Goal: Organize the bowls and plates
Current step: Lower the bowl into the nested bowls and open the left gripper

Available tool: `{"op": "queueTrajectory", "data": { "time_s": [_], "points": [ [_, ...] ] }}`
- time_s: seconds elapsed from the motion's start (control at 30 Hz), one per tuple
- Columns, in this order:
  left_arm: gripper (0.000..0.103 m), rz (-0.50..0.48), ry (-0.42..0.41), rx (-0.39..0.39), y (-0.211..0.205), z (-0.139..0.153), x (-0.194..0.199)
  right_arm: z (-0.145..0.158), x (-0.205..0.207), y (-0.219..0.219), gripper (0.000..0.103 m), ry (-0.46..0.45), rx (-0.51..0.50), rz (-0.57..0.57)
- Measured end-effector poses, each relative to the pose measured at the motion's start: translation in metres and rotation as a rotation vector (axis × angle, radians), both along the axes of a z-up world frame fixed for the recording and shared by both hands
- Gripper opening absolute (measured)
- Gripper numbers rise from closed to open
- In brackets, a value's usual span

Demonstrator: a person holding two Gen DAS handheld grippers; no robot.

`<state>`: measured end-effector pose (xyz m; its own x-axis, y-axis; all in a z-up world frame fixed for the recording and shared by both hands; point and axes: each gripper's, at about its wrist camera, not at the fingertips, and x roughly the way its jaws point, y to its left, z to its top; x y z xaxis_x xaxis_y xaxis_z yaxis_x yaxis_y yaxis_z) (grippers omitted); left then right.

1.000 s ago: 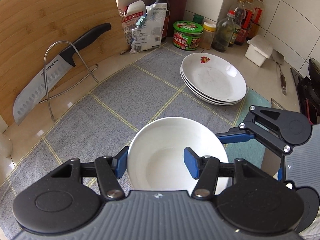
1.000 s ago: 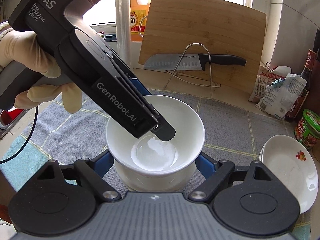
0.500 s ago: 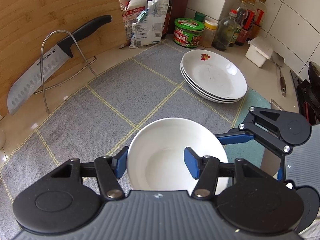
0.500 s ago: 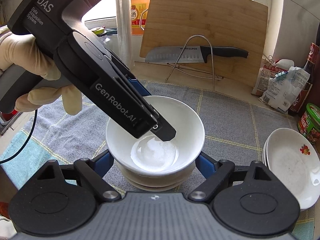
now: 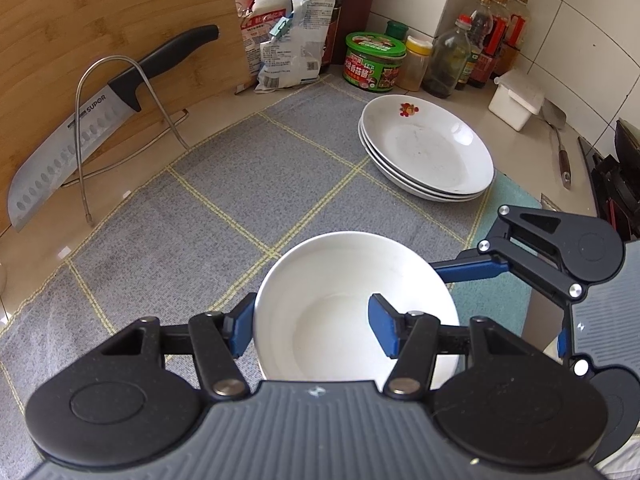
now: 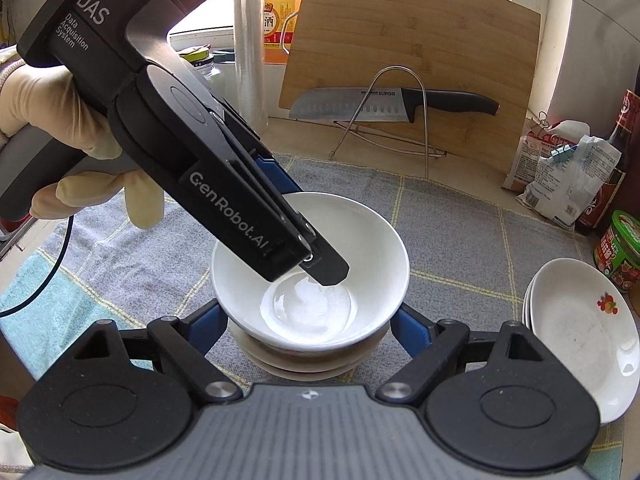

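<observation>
A white bowl (image 5: pixel 340 280) hangs in my left gripper (image 5: pixel 312 326), which is shut on its rim with one pad outside and one inside. In the right wrist view the same bowl (image 6: pixel 352 240) sits just above a short stack of bowls (image 6: pixel 304 362) on the grey checked mat (image 5: pixel 240 184). The left gripper's inner finger (image 6: pixel 328 270) dips into the bowl. My right gripper (image 6: pixel 308 328) straddles the lower stack, blue pads against its two sides. A stack of white plates (image 5: pixel 428 148) with a red flower mark lies further right on the mat.
A knife on a wire rack (image 5: pixel 80 132) leans on a bamboo cutting board (image 5: pixel 100 20) at the back. Food bags, a green tub (image 5: pixel 374 62), bottles, a white box (image 5: pixel 516 98) and a spatula (image 5: pixel 558 140) line the wall. A gloved hand (image 6: pixel 40 112) holds the left gripper.
The held bowl has come up a little with the left gripper, so more of the stack under it shows. The right gripper has stayed around the stack.
</observation>
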<state>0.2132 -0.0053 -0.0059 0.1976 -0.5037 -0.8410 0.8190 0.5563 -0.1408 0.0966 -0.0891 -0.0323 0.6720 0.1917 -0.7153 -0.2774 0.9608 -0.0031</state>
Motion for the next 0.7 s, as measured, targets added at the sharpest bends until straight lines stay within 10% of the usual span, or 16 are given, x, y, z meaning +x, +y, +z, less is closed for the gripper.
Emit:
{"op": "queueTrajectory", "data": {
  "time_s": [0.7],
  "points": [
    [0.077,0.098,-0.13,-0.103,0.041,0.019,-0.021,0.015,-0.017,0.009,0.103,-0.092,0.032,0.067]
  ]
}}
